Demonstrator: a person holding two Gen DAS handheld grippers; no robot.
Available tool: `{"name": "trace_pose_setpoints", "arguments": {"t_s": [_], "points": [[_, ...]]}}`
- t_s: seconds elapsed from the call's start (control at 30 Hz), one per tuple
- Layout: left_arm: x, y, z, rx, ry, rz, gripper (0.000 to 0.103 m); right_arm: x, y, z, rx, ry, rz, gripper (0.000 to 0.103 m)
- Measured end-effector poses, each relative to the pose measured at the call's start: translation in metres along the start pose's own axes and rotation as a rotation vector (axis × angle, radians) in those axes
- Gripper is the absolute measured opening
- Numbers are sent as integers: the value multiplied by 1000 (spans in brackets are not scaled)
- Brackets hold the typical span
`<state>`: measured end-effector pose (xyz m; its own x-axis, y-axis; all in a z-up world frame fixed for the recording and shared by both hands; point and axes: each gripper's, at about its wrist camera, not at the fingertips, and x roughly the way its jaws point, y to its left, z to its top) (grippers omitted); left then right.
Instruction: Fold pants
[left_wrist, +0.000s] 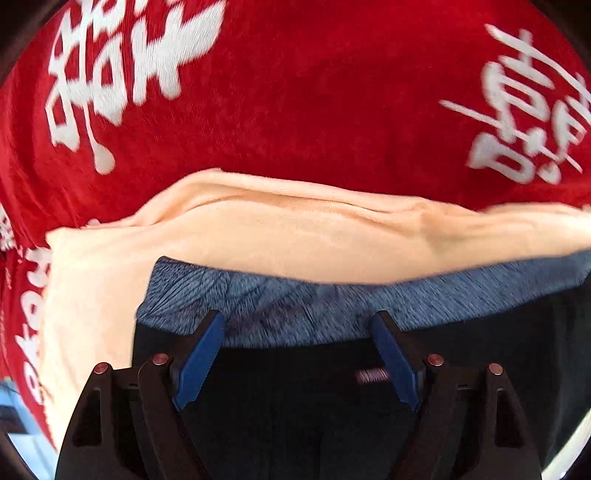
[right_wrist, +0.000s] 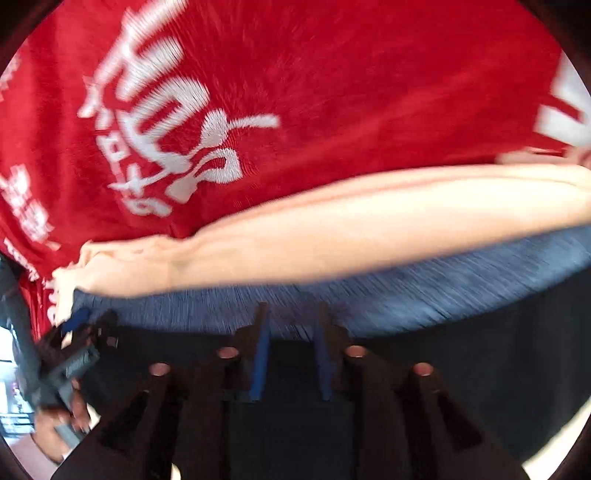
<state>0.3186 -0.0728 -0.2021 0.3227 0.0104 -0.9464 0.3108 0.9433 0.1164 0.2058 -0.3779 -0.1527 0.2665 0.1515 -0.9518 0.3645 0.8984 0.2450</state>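
A dark black garment (left_wrist: 295, 387) with a small red label (left_wrist: 371, 376) lies nearest me, and I take it for the pants. Past it runs a heathered blue fabric band (left_wrist: 277, 299), then a folded peach garment (left_wrist: 295, 232). My left gripper (left_wrist: 299, 325) stands wide open over the line where black meets blue, with nothing pinched between its blue pads (left_wrist: 199, 362). My right gripper (right_wrist: 292, 314) hangs over the same black fabric (right_wrist: 443, 369) and blue band (right_wrist: 406, 295), its jaws partly apart and holding nothing. This view is blurred. The left gripper (right_wrist: 94, 321) also shows at the lower left.
A red cloth (left_wrist: 295, 92) printed with large white characters covers the surface beyond the garments. The peach garment (right_wrist: 332, 229) stretches across both views. A hand (right_wrist: 62, 424) holds the left gripper at the lower left of the right wrist view. A pale floor shows at the bottom corners.
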Motion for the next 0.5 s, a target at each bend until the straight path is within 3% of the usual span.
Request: {"name": "trace_pose_setpoints", "arguments": {"t_s": [0.07,0.2,0.27,0.37,0.5], "points": [[-13,-12,-8,22,1,-20,83,-20,-8,-21,-23,-16,-29,56],[-39,-50,-35,59,31,-59,83,-23,-42,-67,11,76,-74,57],[-53,-69,-56,75,46,-80,83,-38,-61,-86,64,36,0,57],[-62,-113,-73,116,76,-116,83,-59,-69,-102,63,35,5,57],[-75,-178,-92,185,138,-175,83,-84,-101,-119,139,48,74,58]]}}
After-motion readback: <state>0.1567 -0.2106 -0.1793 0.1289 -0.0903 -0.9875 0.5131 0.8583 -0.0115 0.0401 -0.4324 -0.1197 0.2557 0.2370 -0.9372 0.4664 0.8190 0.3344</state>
